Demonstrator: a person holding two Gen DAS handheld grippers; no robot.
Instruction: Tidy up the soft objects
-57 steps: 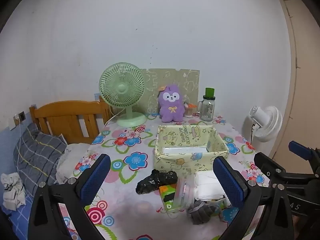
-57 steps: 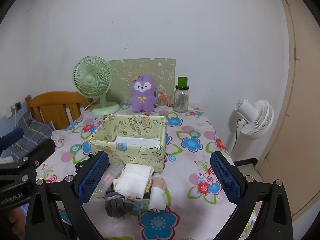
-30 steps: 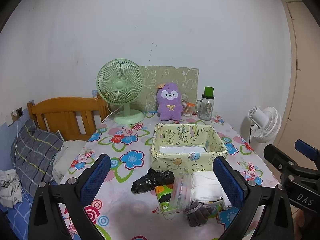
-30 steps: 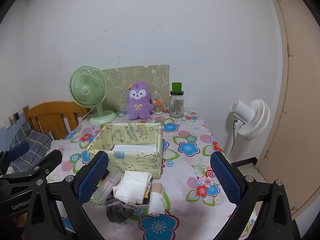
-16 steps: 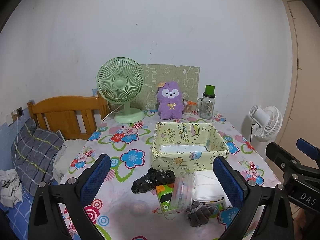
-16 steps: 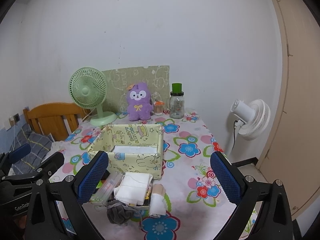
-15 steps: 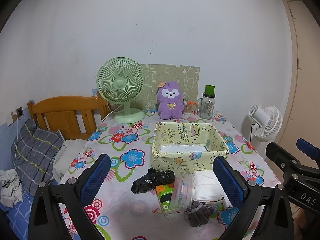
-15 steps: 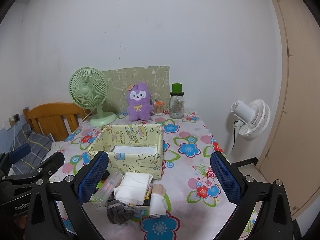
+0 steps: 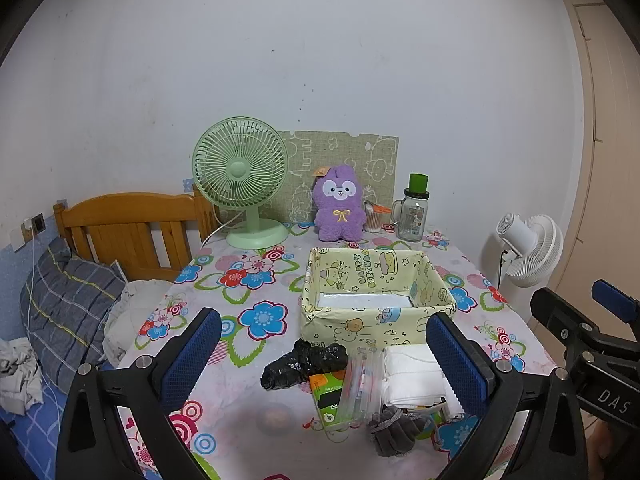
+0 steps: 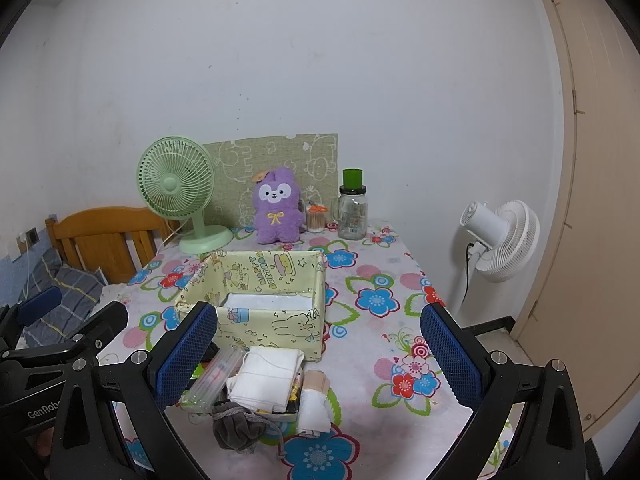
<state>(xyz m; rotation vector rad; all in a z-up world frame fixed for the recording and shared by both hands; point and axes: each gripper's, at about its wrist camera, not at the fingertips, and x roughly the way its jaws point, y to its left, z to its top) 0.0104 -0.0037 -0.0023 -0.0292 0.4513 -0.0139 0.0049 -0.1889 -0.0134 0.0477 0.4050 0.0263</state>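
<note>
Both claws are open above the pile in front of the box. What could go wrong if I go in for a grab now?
The white cloth lies tight against the clear pouch and the grey pouch, so a claw may pinch two at once. The right claw and left claw hang close together and could collide. The box stands right behind the pile; a forward push could shove it.
</note>
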